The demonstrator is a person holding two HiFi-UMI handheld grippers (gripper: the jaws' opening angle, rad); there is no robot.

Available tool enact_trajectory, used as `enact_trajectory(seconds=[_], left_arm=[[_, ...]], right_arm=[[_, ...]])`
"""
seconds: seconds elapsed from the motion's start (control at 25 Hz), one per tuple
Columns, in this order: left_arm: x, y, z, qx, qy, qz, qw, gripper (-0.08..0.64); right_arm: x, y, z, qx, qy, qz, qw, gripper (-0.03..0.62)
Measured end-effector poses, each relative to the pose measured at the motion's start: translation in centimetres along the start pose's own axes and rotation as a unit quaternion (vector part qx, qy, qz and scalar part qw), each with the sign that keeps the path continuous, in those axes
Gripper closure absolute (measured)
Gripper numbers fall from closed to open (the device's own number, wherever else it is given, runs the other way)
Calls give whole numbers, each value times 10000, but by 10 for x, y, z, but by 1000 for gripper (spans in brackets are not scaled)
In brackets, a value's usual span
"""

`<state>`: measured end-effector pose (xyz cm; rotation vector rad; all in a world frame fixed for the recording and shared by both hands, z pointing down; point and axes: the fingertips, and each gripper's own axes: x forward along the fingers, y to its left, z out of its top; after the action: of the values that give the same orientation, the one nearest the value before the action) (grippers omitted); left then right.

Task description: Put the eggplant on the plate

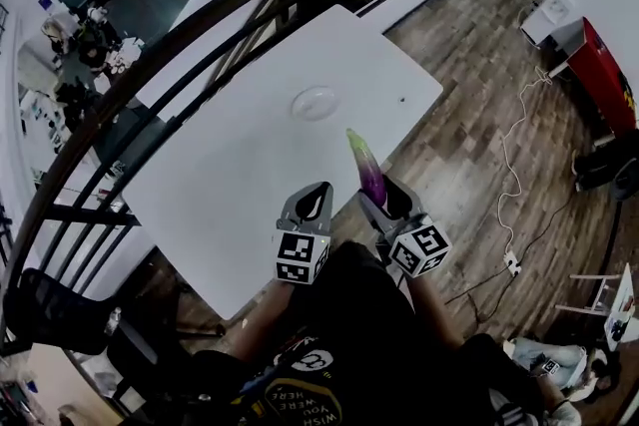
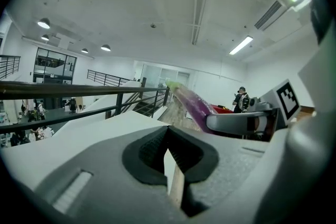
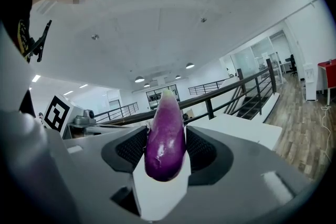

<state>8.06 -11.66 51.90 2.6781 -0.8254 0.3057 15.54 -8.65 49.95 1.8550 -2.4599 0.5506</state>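
My right hand-held gripper [image 1: 384, 197] is clamped on the eggplant [image 1: 365, 170], which stands up between the jaws with its green tip pointing away from me. My left hand-held gripper [image 1: 314, 206], just beside it, has its jaws pressed together on nothing. The bare plate [image 1: 315, 103] lies ahead of the right one, well apart from the eggplant's tip. Both hand-held grippers hover at the tabletop's [image 1: 240, 165] near edge, with open white surface between them and the plate. The floor [image 1: 469, 155] lies off to the right.
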Motion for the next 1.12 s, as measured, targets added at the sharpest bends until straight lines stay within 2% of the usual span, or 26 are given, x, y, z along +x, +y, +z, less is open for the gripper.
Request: enact_trajectory(seconds=[0.2,0.36,0.68,0.88,1.12], left_arm=[[21,30,-1,-142,87,225,9996,555],[47,53,5,-206,114,547,9982,555],[100,71,27,-293,137,1020,9943,555],[125,91,31,-377,175,1420,9890,555],[126,125,17,-696,273,1945,9781,555]], right_arm=[[45,-26,-7,11,213,150,9997,356],[81,-58,-4,-55,362,352,9987,356],[134,-117,4,-76,613,810,9948,356],[172,-148,-3,-128,920,1140,9891,356],[221,-163,-21,-219,1239,1458,9813,356]])
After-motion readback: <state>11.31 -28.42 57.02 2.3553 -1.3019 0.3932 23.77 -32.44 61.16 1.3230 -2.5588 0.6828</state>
